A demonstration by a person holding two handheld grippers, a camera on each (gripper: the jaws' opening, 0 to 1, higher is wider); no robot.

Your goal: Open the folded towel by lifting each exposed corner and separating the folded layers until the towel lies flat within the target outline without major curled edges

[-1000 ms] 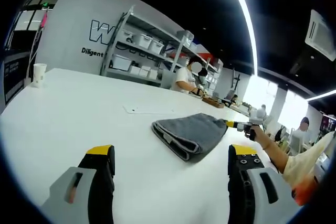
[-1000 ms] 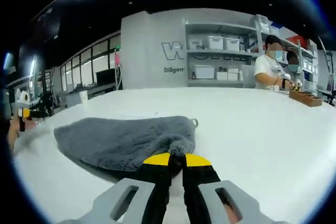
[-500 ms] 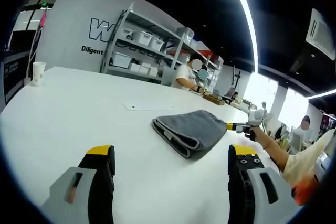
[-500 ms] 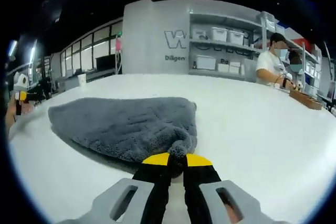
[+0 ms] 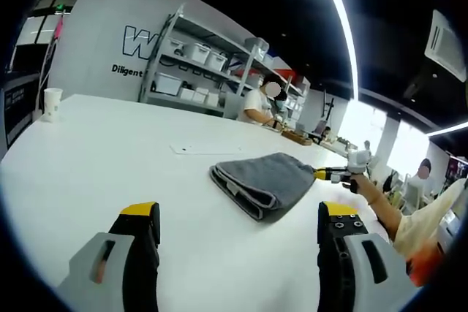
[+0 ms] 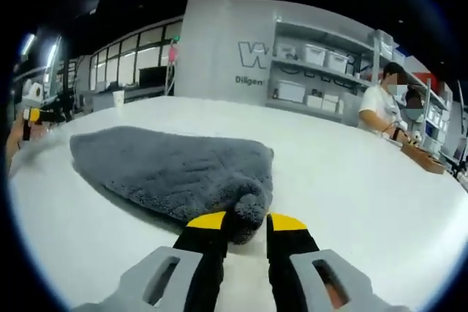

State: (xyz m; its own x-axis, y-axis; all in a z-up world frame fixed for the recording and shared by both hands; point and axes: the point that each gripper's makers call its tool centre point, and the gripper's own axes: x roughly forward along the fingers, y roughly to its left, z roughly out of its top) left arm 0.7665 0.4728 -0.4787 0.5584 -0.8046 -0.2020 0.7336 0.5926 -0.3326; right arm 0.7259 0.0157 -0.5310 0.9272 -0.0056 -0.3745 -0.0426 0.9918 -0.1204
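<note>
A grey folded towel [image 5: 265, 178] lies on the white table [image 5: 95, 158], its folded layers facing me in the left gripper view. My left gripper [image 5: 239, 210] hangs open well short of it, holding nothing. Held by a hand, my right gripper [image 5: 333, 174] reaches the towel's right-hand corner. In the right gripper view the towel [image 6: 175, 169] spreads away from me, and its bunched corner [image 6: 248, 213] sits between the parted jaws of my right gripper [image 6: 248, 222]. Far off at the left edge I see my left gripper [image 6: 31, 115].
A thin white sheet [image 5: 207, 150] lies flat on the table beyond the towel. A paper cup [image 5: 53, 102] stands at the far left. Shelves with bins [image 5: 197, 71] line the back wall, and people work at a bench [image 6: 380, 107] there.
My right gripper's jaws, pinched on the towel corner before, have spread apart, and the corner now rests loosely between them. My left gripper has stayed put and open.
</note>
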